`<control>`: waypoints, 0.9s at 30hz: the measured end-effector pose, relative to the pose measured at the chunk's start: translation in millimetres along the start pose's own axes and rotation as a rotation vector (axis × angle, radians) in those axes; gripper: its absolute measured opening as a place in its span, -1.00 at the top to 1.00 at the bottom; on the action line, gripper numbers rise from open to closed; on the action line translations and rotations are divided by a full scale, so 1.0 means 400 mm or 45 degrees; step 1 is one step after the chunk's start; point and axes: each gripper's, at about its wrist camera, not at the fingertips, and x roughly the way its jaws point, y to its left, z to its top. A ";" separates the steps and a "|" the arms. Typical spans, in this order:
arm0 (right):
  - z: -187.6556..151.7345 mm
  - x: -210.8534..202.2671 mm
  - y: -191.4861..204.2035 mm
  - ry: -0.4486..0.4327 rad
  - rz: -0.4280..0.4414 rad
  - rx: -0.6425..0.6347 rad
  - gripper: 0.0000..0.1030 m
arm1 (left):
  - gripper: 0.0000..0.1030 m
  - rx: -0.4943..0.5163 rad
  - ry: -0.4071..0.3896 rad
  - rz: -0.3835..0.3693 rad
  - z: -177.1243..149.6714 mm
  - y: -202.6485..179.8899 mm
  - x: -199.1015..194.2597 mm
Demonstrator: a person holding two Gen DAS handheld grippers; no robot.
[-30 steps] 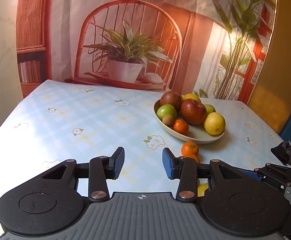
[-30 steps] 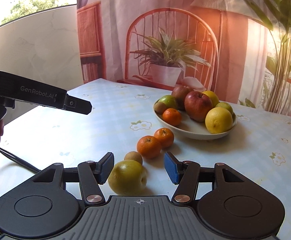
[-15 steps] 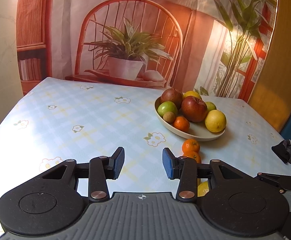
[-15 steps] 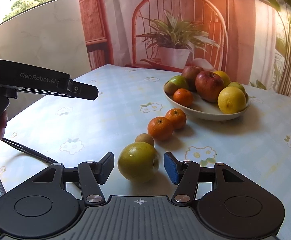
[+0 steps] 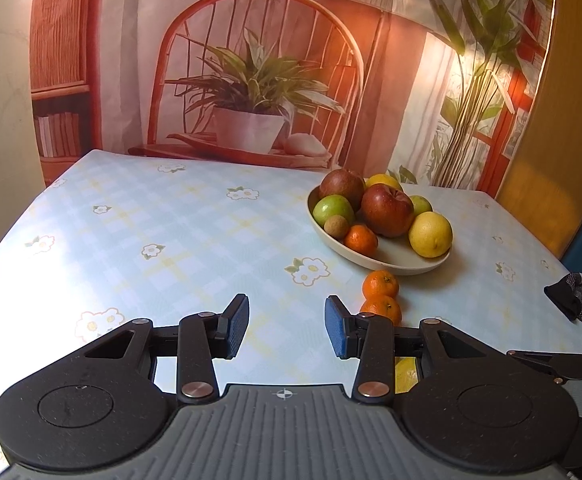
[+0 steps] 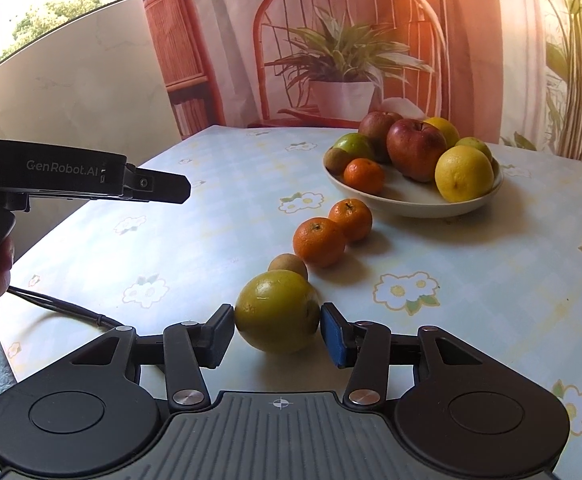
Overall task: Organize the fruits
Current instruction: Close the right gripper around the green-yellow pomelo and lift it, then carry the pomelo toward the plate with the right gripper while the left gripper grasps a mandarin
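The right claw (image 6: 277, 330) is sitting around a yellow-green fruit (image 6: 277, 312) on the surface (image 6: 195, 240), its pads touching the fruit on both sides; how firmly it is pressing cannot be told. The fruit's underside is resting on the flowered cloth, near the camera. Just behind it a small brown fruit (image 6: 287, 266) is peeking out, mostly hidden. Two tangerines (image 6: 319, 241) are lying side by side beyond that, touching each other, between the brown fruit and the bowl (image 6: 411, 202). The bowl is holding red apples, green fruit, a lemon, a tangerine and another small brown fruit; those at the back are partly covered by the ones in front.

The left claw (image 5: 287, 330) is hovering over a bare stretch of the surface with its jaws standing apart and nothing between them. In its view the right finger linkage is blocking the nearer tangerine (image 5: 383, 309) in part, and only a yellow sliver (image 5: 405, 374) of the big fruit is showing through the mechanism. The right claw's body is cut off at that frame's right edge
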 end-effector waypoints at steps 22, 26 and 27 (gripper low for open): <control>0.003 -0.052 -0.147 -0.215 -0.241 0.087 0.15 | 0.02 0.166 0.126 -0.096 0.025 -0.120 0.104; -0.006 -0.052 -0.178 -0.236 -0.267 0.119 0.15 | 0.02 0.183 0.151 -0.091 0.027 -0.132 0.120; -0.008 -0.052 -0.185 -0.239 -0.274 0.126 0.15 | 0.02 0.187 0.157 -0.090 0.028 -0.135 0.124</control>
